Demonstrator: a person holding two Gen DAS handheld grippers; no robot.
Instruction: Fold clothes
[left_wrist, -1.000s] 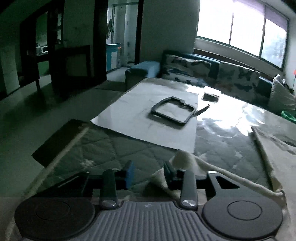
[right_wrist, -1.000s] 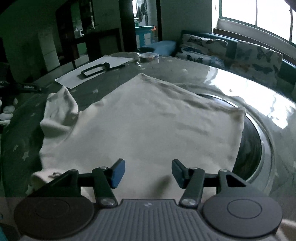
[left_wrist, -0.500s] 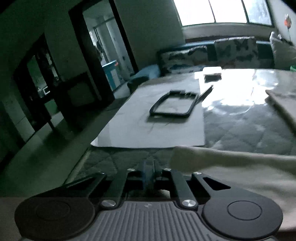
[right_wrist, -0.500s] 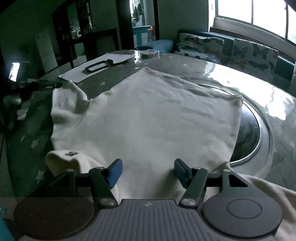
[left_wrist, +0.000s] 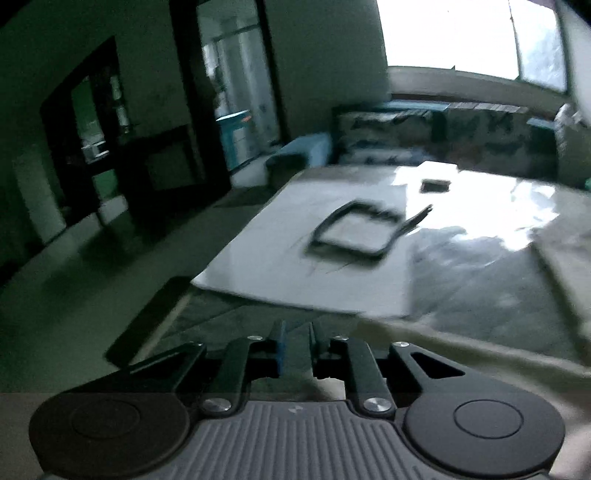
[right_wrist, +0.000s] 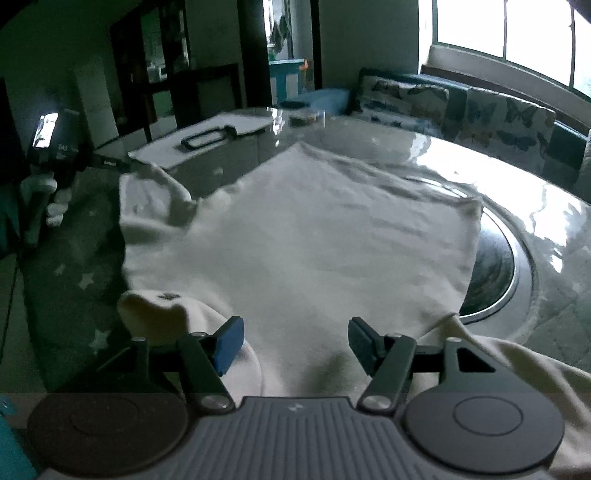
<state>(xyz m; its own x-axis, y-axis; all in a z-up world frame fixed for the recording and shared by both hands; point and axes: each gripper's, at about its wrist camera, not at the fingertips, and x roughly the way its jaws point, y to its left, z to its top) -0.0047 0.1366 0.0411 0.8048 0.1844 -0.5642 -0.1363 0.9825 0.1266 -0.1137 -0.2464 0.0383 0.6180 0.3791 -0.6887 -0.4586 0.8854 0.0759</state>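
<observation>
A cream white T-shirt (right_wrist: 314, 240) lies spread on the table in the right wrist view, one sleeve (right_wrist: 155, 199) raised at the left. My right gripper (right_wrist: 295, 343) is open just above the shirt's near edge, by the collar (right_wrist: 166, 314). In the left wrist view my left gripper (left_wrist: 295, 345) has its jaws nearly together with a narrow gap; the sleeve cloth (left_wrist: 461, 350) runs off to the right under it. Whether cloth is pinched is unclear. The left gripper also shows in the right wrist view (right_wrist: 110, 162) at the sleeve tip.
A white paper sheet (left_wrist: 295, 266) with a black rectangular frame (left_wrist: 354, 236) and a pen (left_wrist: 417, 221) lies ahead on the table. A small box (left_wrist: 436, 185) sits further back. A round inset ring (right_wrist: 498, 266) is in the tabletop at right. A sofa (right_wrist: 480, 107) stands behind.
My left gripper closed on the sleeve tip half a second ago, then lifted and swung; its jaws now show a small gap. My right gripper drew back slightly, staying open.
</observation>
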